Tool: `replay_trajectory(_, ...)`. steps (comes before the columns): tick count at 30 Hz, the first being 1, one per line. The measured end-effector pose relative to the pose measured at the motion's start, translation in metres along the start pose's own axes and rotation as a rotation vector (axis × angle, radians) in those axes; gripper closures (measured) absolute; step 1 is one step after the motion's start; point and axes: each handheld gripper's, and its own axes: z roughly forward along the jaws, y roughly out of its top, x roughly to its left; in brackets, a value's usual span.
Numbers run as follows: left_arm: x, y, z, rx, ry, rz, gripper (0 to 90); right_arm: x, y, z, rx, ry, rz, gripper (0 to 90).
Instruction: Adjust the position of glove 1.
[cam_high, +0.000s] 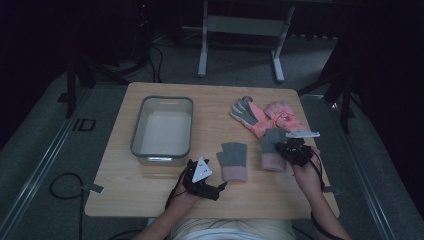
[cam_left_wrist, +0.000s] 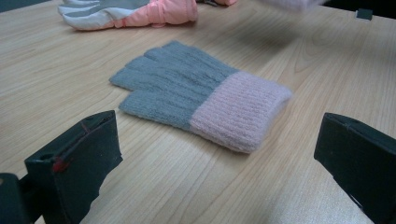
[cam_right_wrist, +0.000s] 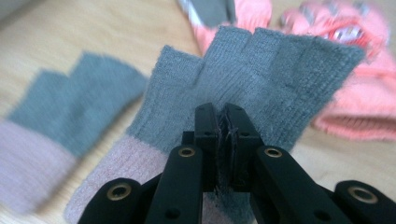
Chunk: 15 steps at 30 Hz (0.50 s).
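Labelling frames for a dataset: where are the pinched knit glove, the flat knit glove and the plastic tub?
Pinched knit glove (cam_right_wrist: 261, 65), right gripper view, grey finger part.
Flat knit glove (cam_left_wrist: 240, 109), left gripper view, pink cuff.
Plastic tub (cam_high: 136, 131), high view, left rim.

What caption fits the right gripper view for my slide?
Right gripper shut on a grey knit glove with pink cuff, its twin lying alongside.

Two grey knit gloves with pink cuffs (cam_high: 233, 161) (cam_high: 272, 148), seemingly two padded pink gloves (cam_high: 250, 117) (cam_high: 283, 116), and one grey tub (cam_high: 162, 128).
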Motion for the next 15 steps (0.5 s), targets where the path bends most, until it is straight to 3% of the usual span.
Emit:
replay_trajectory(5, 0.001, 0.000, 0.000, -0.003, -0.006, -0.008, 0.0, 0.008, 0.016, -0.008, -0.022, 0.013, -0.011, 85.0)
replay_trajectory(9, 0.001, 0.000, 0.000, -0.005, -0.009, -0.008, 0.0, 0.028, 0.038, -0.016, -0.071, 0.058, -0.011, 84.9)
replay_trajectory(11, 0.001, 0.000, 0.000, -0.005, -0.009, -0.008, 0.0, 0.031, 0.041, -0.016, -0.074, 0.066, -0.016, 84.9)
replay_trajectory(12, 0.001, 0.000, 0.000, -0.001, -0.002, -0.004, 0.0, 0.042, 0.047, -0.016, -0.089, 0.085, -0.018, 84.9)
replay_trajectory(15, 0.001, 0.000, 0.000, 0.000, 0.000, -0.003, 0.0, 0.055, 0.053, -0.012, -0.096, 0.108, -0.023, 84.9)
